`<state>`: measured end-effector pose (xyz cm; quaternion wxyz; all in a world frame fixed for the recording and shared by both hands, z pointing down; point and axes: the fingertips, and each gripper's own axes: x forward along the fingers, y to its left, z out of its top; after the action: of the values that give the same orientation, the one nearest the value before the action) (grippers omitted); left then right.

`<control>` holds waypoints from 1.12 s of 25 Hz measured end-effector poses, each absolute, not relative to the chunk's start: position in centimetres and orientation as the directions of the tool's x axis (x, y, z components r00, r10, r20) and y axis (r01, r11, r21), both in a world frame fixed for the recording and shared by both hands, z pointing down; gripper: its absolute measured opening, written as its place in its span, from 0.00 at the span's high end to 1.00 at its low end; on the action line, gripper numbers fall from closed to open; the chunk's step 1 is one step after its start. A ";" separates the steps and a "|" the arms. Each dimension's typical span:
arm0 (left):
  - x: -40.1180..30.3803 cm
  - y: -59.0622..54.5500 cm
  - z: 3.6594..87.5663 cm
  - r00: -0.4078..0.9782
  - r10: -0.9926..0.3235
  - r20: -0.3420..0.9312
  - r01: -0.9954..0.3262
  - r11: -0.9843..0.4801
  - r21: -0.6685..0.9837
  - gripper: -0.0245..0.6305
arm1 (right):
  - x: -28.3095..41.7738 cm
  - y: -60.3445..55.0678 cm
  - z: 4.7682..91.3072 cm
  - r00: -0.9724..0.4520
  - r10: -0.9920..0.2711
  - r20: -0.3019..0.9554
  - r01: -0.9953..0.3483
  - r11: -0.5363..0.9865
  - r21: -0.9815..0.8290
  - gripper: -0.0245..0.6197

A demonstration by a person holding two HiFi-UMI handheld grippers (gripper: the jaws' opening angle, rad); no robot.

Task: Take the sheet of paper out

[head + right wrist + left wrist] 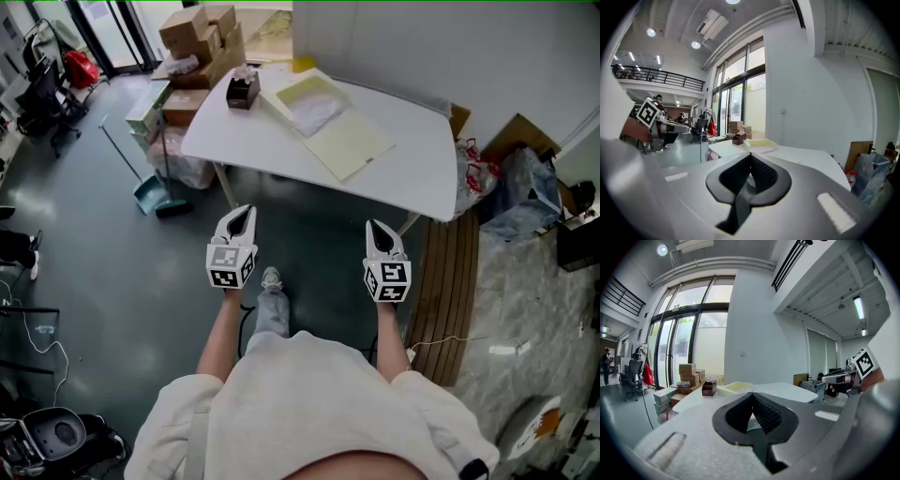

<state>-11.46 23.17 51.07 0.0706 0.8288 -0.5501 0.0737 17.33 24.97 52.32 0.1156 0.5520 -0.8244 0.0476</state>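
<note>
Lying inside the pale yellow shallow rectangular tray (279, 95), the white crinkled sheet of paper (317, 112) is resting toward the tray's right half, with no gripper touching it. The tray is sitting on the far part of the white rectangular table (412, 173), close to the wall. A flat pale yellow rectangular panel (354, 145) is lying on the tabletop just beside the tray, on the side nearer the person, and appears to be touching the tray's edge. A small black open-topped box (243, 90) is standing at the table's far left corner, apart from the tray.

Both tools are hovering short of the table's near edge, well apart from the sheet. The left gripper (247, 212) is pointing toward the table with its jaws pressed together at the tips and nothing between them. The right gripper (373, 227) is likewise fully closed and is carrying nothing. Each is showing its marker cube toward the head camera.

Brown cardboard boxes (202, 42) are standing stacked on the floor beyond the table's left end. A teal dustpan (150, 195) is resting on the grey floor to the table's left.
</note>
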 end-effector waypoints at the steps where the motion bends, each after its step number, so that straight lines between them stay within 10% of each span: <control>1: -11.5 22.4 51.4 0.389 -0.900 0.200 -0.920 -0.389 0.040 0.96 | 17.2 24.3 52.5 -0.362 -0.899 0.246 -0.921 0.385 0.051 0.96; 28: -14.5 -9.4 52.0 0.599 -0.782 0.172 -0.800 -0.595 0.084 0.96 | 12.6 -1.2 51.6 -0.170 -0.947 0.274 -0.969 0.210 0.126 0.96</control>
<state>-14.50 -9.45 51.95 0.0764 0.8910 -0.4437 0.0583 12.59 -1.22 51.64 0.1477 0.6271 -0.7638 0.0388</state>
